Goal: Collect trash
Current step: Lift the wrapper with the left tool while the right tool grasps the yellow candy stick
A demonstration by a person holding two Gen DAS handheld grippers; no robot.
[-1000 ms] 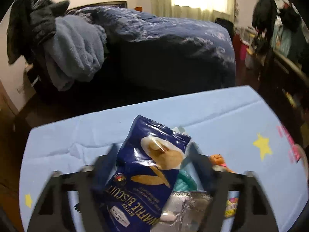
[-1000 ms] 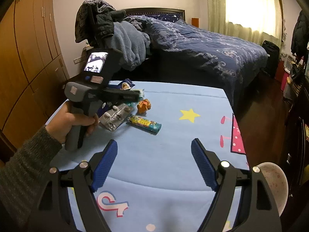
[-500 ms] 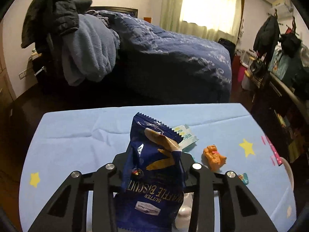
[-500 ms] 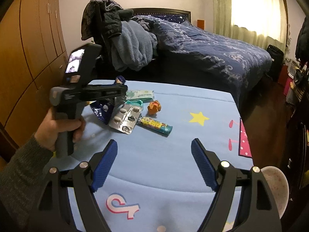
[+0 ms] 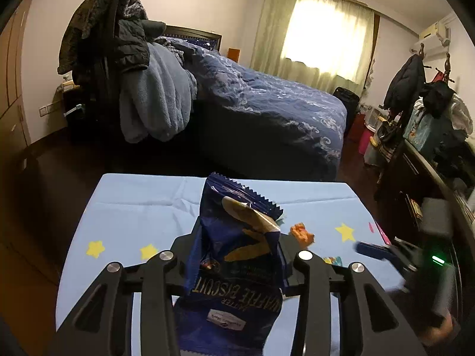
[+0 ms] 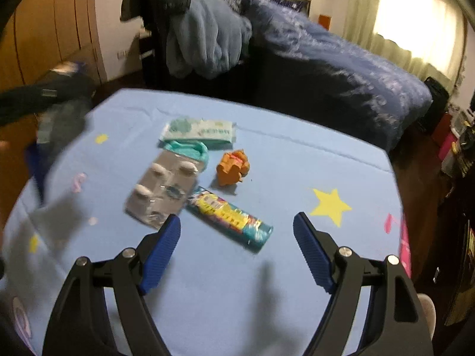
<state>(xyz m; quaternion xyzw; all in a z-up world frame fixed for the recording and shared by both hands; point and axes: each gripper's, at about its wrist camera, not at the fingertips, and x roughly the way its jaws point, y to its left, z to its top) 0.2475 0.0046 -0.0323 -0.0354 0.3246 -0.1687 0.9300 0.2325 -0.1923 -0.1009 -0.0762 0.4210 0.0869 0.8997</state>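
My left gripper [image 5: 237, 262] is shut on a dark blue waffle biscuit wrapper [image 5: 237, 255] and holds it up above the light blue table [image 5: 133, 216]. My right gripper [image 6: 237, 247] is open and empty, low over the table [image 6: 297, 160], just in front of a colourful candy wrapper [image 6: 230, 218]. Beyond it lie a silver pill blister pack [image 6: 161, 188], a teal crumpled piece [image 6: 188, 148], a white-green tissue packet [image 6: 199, 130] and a small orange toy [image 6: 233, 167]. The orange toy [image 5: 302, 233] also shows in the left wrist view.
A bed with a dark blue quilt [image 5: 267, 106] stands behind the table, with clothes piled on a rack [image 5: 118, 59] at its left. Wooden wardrobes [image 6: 50, 29] line the left wall. A dark desk with clutter [image 5: 430, 154] is at the right.
My left gripper has lifted the biscuit wrapper up and back from the pile. My right gripper has moved forward and down toward the candy wrapper and blister pack.
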